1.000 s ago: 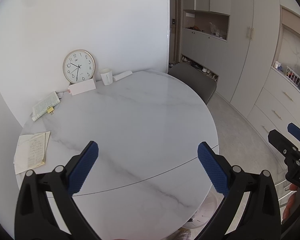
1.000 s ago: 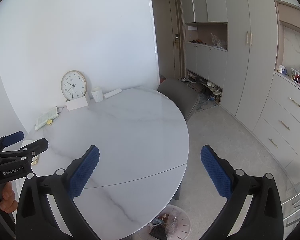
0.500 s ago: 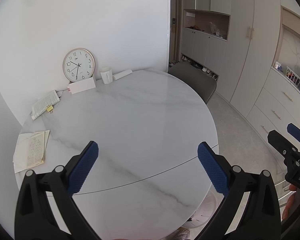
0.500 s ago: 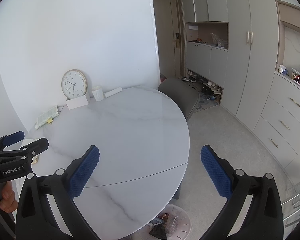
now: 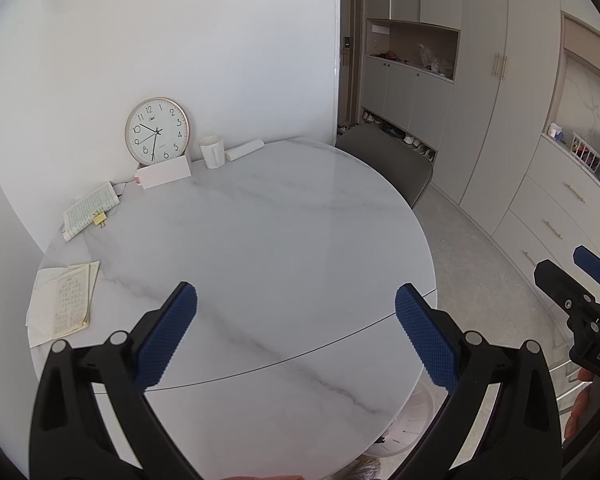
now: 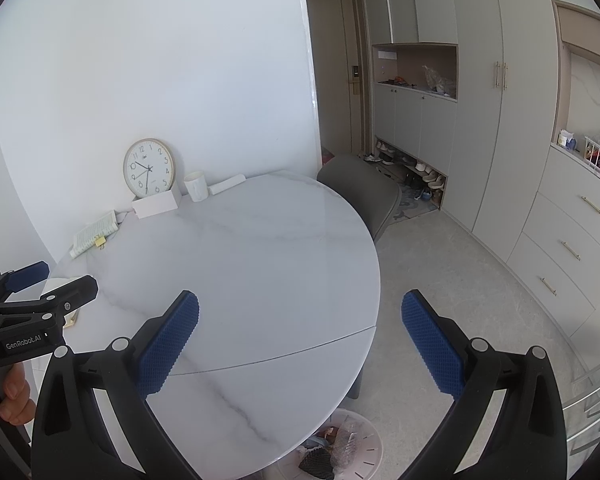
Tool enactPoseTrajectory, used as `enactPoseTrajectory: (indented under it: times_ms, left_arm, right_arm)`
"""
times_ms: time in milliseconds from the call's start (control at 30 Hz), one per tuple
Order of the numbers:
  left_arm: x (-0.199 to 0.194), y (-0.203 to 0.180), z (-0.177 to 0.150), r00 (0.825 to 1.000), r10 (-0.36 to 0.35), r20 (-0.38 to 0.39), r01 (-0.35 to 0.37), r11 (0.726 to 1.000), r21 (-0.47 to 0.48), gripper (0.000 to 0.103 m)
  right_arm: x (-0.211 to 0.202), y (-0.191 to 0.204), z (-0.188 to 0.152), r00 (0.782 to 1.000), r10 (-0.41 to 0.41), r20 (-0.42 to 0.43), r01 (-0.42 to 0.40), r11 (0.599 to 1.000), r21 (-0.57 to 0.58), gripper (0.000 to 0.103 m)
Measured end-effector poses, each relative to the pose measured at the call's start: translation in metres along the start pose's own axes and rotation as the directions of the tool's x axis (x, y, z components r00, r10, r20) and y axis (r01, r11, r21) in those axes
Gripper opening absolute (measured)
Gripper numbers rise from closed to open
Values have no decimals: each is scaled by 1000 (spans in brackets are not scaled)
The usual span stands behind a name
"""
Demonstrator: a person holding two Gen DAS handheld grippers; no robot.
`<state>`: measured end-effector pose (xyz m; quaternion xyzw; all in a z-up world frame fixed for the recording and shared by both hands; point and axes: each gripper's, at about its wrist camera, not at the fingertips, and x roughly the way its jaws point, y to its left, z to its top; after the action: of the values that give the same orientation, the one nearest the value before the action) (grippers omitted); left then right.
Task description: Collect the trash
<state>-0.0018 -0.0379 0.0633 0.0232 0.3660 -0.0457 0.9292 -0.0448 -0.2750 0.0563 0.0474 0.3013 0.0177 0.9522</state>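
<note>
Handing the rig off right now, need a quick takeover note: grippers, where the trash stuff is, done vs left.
Left gripper: open, empty, above the near part of the marble table.
Right gripper: open, empty, over the table's near right edge.
Trash bin: on the floor under the near table edge, already holding wrappers and dark scraps.
On the table, all along the far and left side: clock, white cup, white box, a white roll, booklets, papers.
Done: apparently some trash binned. Left: nothing on the table is plainly trash; check the roll and papers.
</note>
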Motion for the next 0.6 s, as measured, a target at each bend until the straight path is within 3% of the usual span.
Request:
enactPoseTrajectory:
  times_ms: [600]
  left_arm:
    - [1,4,3,1000,11,6,-11,1000,-27,95]
  right_arm:
    - [-1,2,1,1000,1,-2,-1,1000,-1,101]
